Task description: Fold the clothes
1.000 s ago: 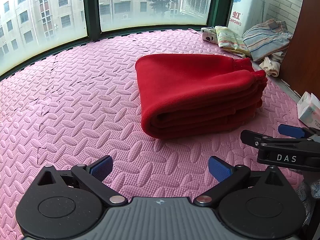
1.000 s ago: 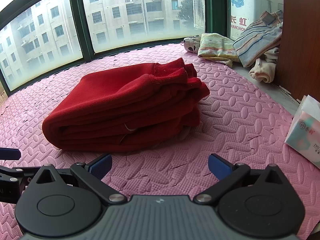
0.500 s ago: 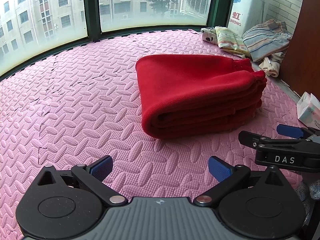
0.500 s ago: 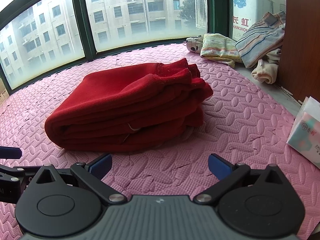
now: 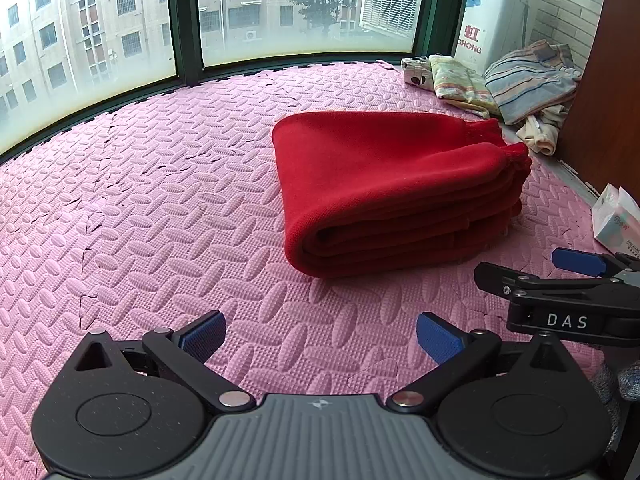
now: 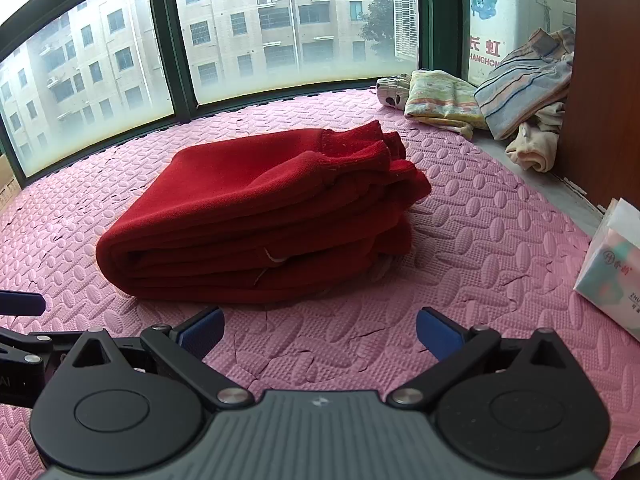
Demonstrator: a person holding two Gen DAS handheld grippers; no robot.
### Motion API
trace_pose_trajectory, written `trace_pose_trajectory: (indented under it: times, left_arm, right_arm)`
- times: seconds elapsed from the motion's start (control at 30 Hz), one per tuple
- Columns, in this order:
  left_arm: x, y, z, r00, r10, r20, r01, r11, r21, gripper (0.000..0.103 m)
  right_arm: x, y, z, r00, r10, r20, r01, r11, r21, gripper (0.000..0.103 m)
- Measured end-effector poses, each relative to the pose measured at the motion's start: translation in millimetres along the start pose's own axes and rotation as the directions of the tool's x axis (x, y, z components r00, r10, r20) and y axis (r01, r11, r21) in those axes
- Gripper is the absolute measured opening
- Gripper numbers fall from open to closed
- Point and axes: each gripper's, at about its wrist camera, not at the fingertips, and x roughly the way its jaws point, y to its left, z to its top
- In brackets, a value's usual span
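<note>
A pink foam mat carries a folded red garment at centre, loose clothes at two o'clock, a tissue pack at three.

The folded red fleece garment looks soft and matt. The pink foam floor mat is embossed, rough. The tissue pack has glossy plastic wrap.

Tissue pack cut by right frame edge; print too small to read. Right gripper cropped at right edge. Red garment underside hidden.
</note>
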Motion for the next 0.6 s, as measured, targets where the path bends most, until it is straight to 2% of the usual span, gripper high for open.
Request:
trace_pose_trajectory:
  times: [0.6]
  left_arm:
    - [-0.4, -2.4, -1.2, 1.0, 0.0, 0.0, 0.0, 1.0, 0.002, 0.103]
  right_arm:
    - [-1.4, -1.2, -1.0, 1.0, -0.001, 0.004, 0.001, 1.0, 0.006, 0.103]
